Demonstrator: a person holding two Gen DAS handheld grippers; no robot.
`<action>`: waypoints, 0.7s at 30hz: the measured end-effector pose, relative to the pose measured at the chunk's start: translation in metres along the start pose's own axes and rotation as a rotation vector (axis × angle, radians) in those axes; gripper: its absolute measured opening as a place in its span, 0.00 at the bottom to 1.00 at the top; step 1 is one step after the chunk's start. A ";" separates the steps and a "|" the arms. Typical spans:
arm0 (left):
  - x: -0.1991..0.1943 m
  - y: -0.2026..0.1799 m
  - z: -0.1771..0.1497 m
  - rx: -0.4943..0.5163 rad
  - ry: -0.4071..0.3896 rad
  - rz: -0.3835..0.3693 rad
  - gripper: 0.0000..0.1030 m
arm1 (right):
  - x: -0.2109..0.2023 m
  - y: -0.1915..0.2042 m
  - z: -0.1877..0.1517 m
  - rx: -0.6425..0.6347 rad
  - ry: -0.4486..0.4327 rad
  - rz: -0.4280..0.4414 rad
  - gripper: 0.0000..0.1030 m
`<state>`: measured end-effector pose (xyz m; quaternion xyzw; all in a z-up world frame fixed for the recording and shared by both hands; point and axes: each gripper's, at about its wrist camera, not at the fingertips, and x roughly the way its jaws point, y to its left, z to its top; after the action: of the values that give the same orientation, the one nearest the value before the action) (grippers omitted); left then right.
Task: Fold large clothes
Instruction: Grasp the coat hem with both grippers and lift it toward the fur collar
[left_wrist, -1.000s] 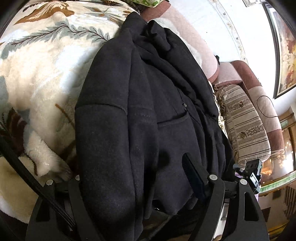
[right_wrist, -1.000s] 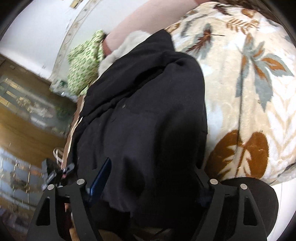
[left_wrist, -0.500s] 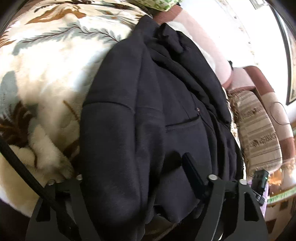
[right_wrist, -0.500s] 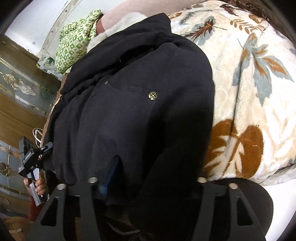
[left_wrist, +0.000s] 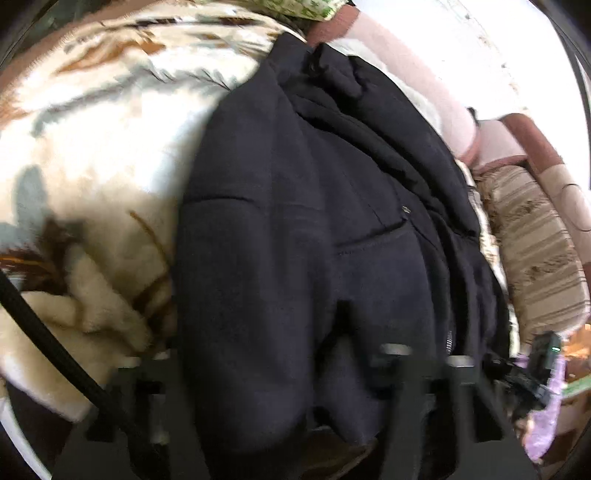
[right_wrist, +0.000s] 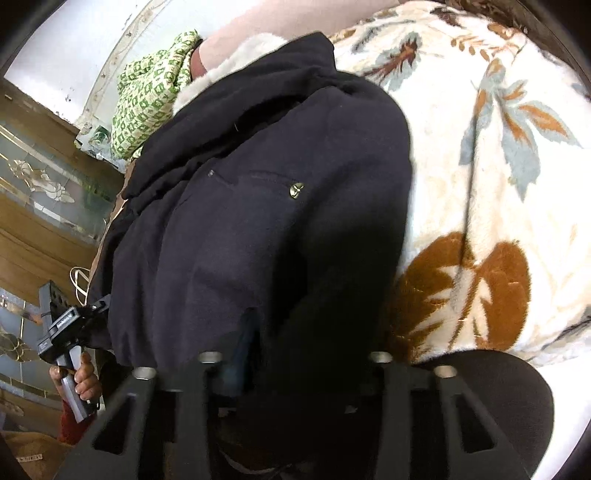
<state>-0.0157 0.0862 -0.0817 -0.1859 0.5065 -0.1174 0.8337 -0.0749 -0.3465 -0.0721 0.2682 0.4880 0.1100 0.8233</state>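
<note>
A large dark navy coat (left_wrist: 295, 206) lies lengthwise on a leaf-patterned fleece blanket (left_wrist: 92, 147), its near hem towards me. My left gripper (left_wrist: 258, 354) is closing on that hem. Thick cloth bunches between its jaws, and one finger (left_wrist: 341, 321) presses into it while the other is hidden under the fabric. In the right wrist view the same coat (right_wrist: 266, 206) shows a brass button (right_wrist: 296, 190). My right gripper (right_wrist: 295, 350) is also closing on the hem's other corner, its blue pad (right_wrist: 243, 332) sunk in the cloth. The picture is blurred around the left jaws.
The blanket (right_wrist: 498, 166) covers a sofa with a pink backrest (left_wrist: 424, 92) and a striped cushion (left_wrist: 535, 258). A green patterned cloth (right_wrist: 147, 99) lies at the far end. A hand (right_wrist: 83, 376) holds the left gripper's handle. A black round seat (right_wrist: 509, 387) is near.
Both pairs of jaws have narrowed from wide apart onto the coat's near hem, gathering the cloth between them. Both cameras have tilted a little; the coat lies where it did.
</note>
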 end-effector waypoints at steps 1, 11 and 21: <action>-0.006 0.002 0.002 -0.019 -0.002 0.001 0.22 | -0.006 0.002 0.000 -0.003 -0.012 0.003 0.26; -0.056 -0.020 0.030 -0.011 -0.120 -0.038 0.15 | -0.049 0.041 0.032 -0.017 -0.139 0.154 0.18; -0.082 -0.069 0.108 0.058 -0.268 -0.050 0.13 | -0.073 0.092 0.107 -0.094 -0.311 0.185 0.15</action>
<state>0.0418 0.0762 0.0589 -0.1886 0.3821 -0.1269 0.8957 -0.0119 -0.3382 0.0730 0.2869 0.3225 0.1651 0.8868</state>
